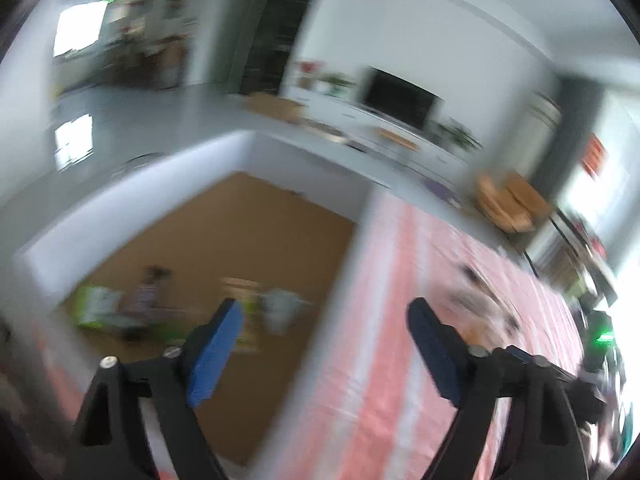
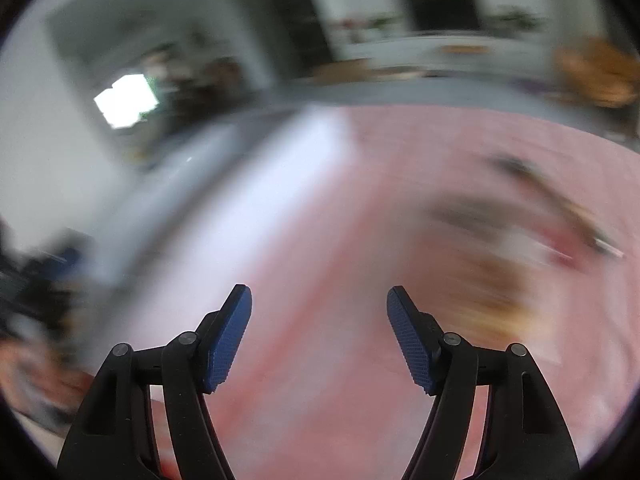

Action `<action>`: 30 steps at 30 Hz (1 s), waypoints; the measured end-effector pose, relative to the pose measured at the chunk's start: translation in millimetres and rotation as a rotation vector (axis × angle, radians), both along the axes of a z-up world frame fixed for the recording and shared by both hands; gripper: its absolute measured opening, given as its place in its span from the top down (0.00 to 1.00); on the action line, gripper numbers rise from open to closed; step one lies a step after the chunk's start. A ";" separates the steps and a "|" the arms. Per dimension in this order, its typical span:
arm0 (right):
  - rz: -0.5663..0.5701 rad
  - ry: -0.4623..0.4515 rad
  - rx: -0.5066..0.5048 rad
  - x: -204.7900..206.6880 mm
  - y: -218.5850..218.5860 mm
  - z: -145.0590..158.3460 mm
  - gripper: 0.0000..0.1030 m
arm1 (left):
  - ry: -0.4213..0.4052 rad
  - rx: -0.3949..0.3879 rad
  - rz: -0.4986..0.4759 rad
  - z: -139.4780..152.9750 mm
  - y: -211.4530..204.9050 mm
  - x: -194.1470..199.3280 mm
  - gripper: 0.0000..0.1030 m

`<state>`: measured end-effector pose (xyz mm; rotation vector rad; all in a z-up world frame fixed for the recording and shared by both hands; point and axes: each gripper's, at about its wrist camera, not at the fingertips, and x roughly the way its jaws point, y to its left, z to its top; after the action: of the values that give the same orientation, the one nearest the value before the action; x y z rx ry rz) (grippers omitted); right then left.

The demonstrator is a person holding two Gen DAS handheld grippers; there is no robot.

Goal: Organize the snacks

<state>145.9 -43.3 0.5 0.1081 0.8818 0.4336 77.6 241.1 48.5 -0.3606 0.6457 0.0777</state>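
Observation:
Both views are motion-blurred. In the left wrist view, a white-walled box (image 1: 120, 200) with a brown floor sits on a pink striped tablecloth (image 1: 380, 360). Several snack packets lie inside it: a green one (image 1: 96, 306), a striped one (image 1: 142, 300) and a pale one (image 1: 282, 310). My left gripper (image 1: 324, 320) is open and empty above the box's right wall. A blurred pile of snacks (image 1: 480, 308) lies on the cloth to its right. In the right wrist view, my right gripper (image 2: 320, 300) is open and empty above the cloth, with blurred snacks (image 2: 520, 248) to its right and the box wall (image 2: 256, 192) to its left.
A TV (image 1: 400, 98) on a white cabinet stands against the far wall. A wooden chair (image 1: 508, 200) stands beyond the table's far right edge. Dark equipment with a green light (image 1: 600, 336) sits at the right edge of the left wrist view.

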 end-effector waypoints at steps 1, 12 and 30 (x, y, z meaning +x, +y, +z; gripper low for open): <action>-0.076 0.028 -0.029 -2.0 -35.7 -15.5 0.29 | 0.008 0.015 -0.053 -4.3 -20.6 4.9 0.03; -0.337 0.031 -0.239 -25.9 -172.2 -57.0 0.24 | 0.296 0.287 -0.381 -134.5 -169.3 70.9 0.00; -0.336 0.051 -0.262 6.0 -175.4 -85.9 0.12 | 0.283 0.284 -0.286 -151.1 -166.9 124.2 0.00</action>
<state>151.9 -218.7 -85.3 0.0247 0.9426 0.0005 201.8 74.3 -102.6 0.0214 0.9468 -0.0540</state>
